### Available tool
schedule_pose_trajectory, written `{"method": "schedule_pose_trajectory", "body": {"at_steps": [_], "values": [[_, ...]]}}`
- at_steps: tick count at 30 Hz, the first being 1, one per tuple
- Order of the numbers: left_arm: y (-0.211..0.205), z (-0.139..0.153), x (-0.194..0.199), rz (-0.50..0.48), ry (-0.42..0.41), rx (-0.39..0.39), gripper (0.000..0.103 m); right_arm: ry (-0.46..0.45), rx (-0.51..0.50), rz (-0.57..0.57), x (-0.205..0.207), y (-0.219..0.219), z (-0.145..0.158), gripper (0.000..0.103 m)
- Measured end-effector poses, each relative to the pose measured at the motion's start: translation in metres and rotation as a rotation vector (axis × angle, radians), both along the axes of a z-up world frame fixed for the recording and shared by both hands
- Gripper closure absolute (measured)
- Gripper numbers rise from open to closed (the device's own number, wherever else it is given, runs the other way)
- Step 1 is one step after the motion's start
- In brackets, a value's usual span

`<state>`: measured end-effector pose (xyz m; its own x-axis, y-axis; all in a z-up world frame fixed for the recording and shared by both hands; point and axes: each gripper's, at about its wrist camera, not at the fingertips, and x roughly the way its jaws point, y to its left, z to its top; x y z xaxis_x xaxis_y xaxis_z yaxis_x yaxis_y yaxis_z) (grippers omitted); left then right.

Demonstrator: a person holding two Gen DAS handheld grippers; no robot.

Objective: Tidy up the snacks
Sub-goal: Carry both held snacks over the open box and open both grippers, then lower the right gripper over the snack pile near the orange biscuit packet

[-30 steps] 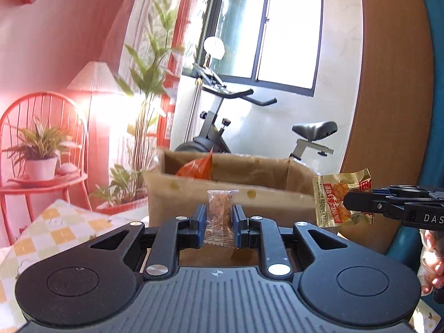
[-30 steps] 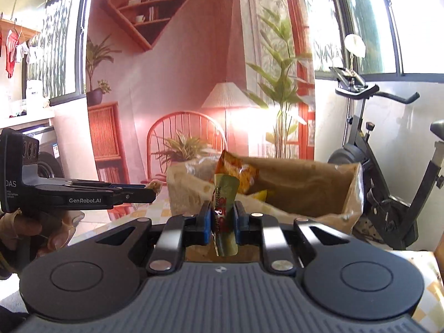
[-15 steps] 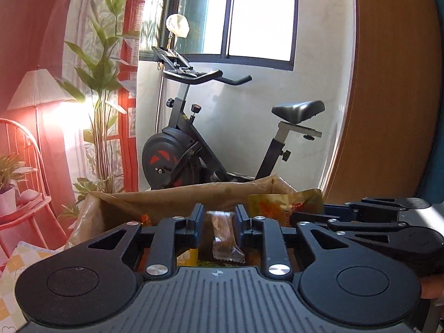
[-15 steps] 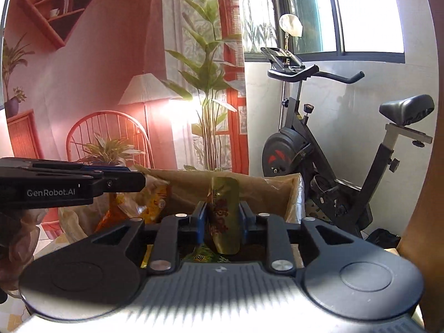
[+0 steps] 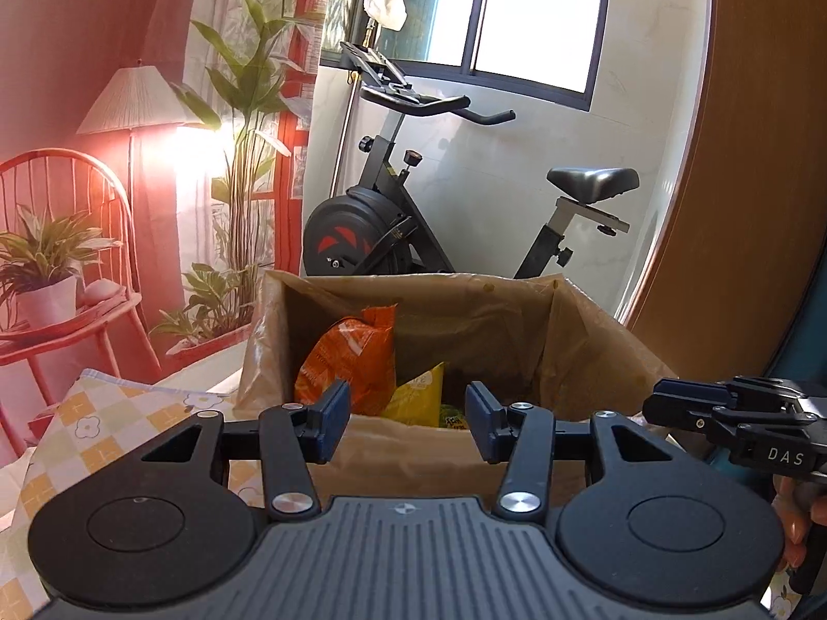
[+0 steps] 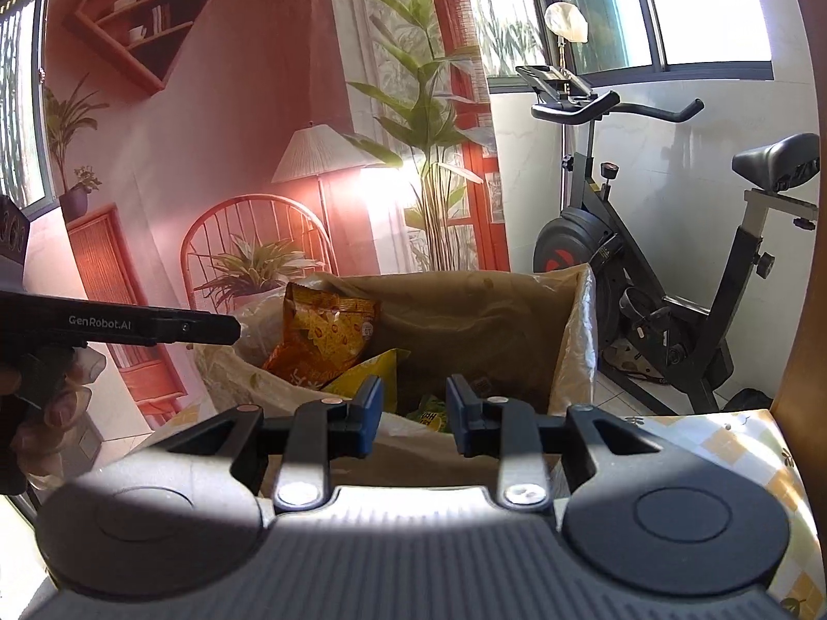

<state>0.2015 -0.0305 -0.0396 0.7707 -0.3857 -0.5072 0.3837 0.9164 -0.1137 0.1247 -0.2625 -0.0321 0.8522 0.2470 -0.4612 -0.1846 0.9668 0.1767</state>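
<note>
- Two claws hang in front of me, both empty, both just before the near wall of the brown paper-lined box (image 5: pixel 408 444).
- My left claw (image 5: pixel 407 421) has its jaws spreading at this moment, nothing between the blue pads (image 5: pixel 335 413); past them I see into the box.
- My right claw (image 6: pixel 414 411) stands parted by a narrower gap, its pads (image 6: pixel 373 403) gripping nothing.
- Inside the box an orange snack bag (image 5: pixel 351 356) leans upright at the left, a yellow packet (image 5: pixel 421 398) just beside it, and a green packet (image 6: pixel 431 413) lies lower down.
- From the right wrist view, my left claw's arm reaches in from the left edge, a hand (image 6: pixel 49 392) under it.
- The box sits on a counter with a checked cloth (image 5: pixel 103 429).
- An exercise bike (image 5: pixel 393 227) stands behind the box.
</note>
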Motion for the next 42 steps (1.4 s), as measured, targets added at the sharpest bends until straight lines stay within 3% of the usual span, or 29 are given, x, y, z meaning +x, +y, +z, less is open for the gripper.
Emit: {"method": "schedule_pose_trajectory", "body": {"at_steps": [6,12,19,23,29,33,37,42], "values": [[0.051,-0.022,-0.043,0.038,0.023,0.038,0.052,0.064,0.046,0.072,-0.033,0.015,-0.017,0.073],[0.082,-0.056,-0.058,0.118,0.082,0.036,0.052,0.205,-0.034,0.103,-0.041,0.038,-0.066,0.073],[0.081,-0.073,-0.056,0.123,0.122,0.008,0.053,0.339,-0.03,0.088,-0.032,0.037,-0.118,0.073],[0.075,-0.076,-0.055,0.107,0.118,0.008,0.053,0.394,-0.013,0.072,-0.037,0.029,-0.127,0.072],[0.066,-0.086,-0.06,0.083,0.137,0.017,0.053,0.512,0.009,0.102,-0.048,0.037,-0.133,0.043],[0.06,-0.091,-0.066,0.057,0.14,0.024,0.053,0.568,0.035,0.071,-0.057,0.043,-0.135,0.018],[0.059,-0.096,-0.069,0.044,0.144,0.032,0.053,0.684,0.081,0.024,-0.058,0.048,-0.146,0.016],[0.063,-0.102,-0.071,0.044,0.159,0.025,0.053,0.737,0.114,0.022,-0.057,0.06,-0.154,0.014]]}}
